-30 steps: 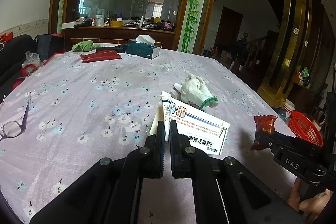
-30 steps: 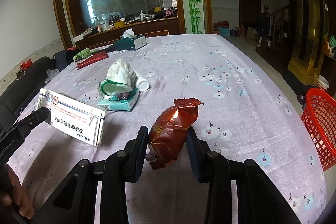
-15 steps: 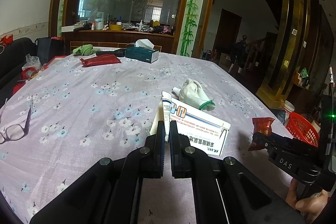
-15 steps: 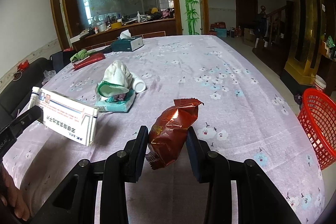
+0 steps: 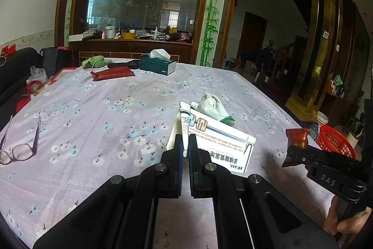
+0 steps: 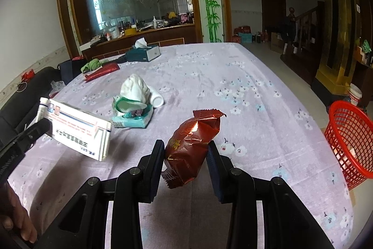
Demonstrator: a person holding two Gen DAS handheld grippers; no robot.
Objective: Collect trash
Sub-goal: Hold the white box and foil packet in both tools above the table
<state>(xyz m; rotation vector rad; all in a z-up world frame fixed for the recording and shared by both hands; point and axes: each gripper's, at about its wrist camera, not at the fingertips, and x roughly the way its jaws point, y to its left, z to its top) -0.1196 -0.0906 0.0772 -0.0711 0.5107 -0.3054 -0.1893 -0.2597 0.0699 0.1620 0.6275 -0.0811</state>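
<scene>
Trash in both grippers now, and compared with a second ago the whole rig sits higher over the table: the white glove and the rest of the clutter look further off, and the red basket shows more fully past the table's right edge. My read is that picking up is done for these 2 items and the carry toward the basket is underway, nothing dropped in yet.

Left gripper has its fingers pressed nearly together, pinching the end flap of the white medicine box, with a small white tube sticking up right at the same pinch. The box hangs off to the right of the jaws, clear of the tablecloth. Right gripper is spread about a wrapper's width and squeezing the brown snack wrapper around its middle, also held in the air.

Count, as far as I can see:
- 2 grippers, each loaded
- 1 box, 1 tube, 1 wrapper in hand
- 1 basket, on the floor off the right side
- left on the table: 1 glove, 1 small white bottle, 1 teal tissue pack, 1 tissue box, 1 red packet, 1 green cloth, 1 pair of glasses
</scene>
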